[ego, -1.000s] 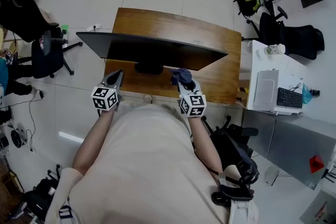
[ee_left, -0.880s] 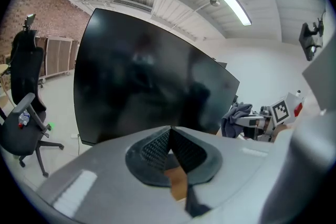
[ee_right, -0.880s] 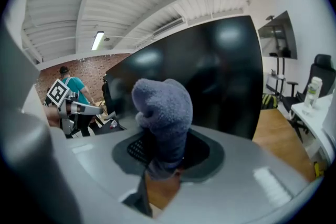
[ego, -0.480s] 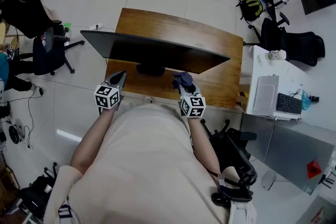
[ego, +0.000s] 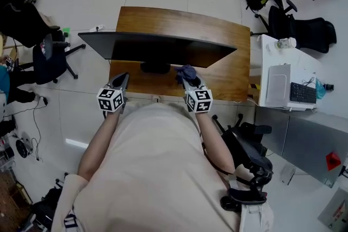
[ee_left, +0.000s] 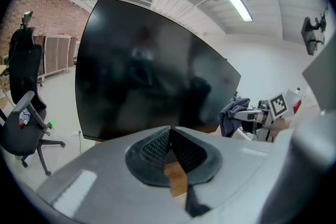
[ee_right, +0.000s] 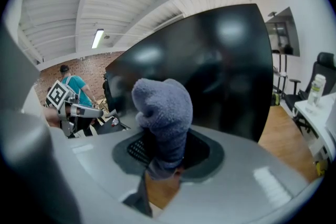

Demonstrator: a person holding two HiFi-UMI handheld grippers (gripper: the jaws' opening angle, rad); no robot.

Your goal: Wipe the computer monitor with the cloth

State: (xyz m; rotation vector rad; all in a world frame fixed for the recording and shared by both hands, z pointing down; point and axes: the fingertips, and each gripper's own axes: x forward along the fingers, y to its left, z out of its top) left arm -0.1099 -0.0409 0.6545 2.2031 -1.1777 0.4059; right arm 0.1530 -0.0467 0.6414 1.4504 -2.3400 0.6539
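Grey-blue cloth (ee_right: pixel 161 113) stands bunched between the jaws of your right hand-held gripper (ee_right: pixel 164 161), which is clenched on it close before the dark monitor (ee_right: pixel 220 76). Your left hand-held gripper (ee_left: pixel 170 148) is pressed together on nothing. The wipe looks not yet begun, so the approach is the step in hand: next you likely need to carry the cloth forward until it meets the glass, then sweep across, pressing lightly so the monitor does not rock on the wooden desk (ego: pixel 223 41).
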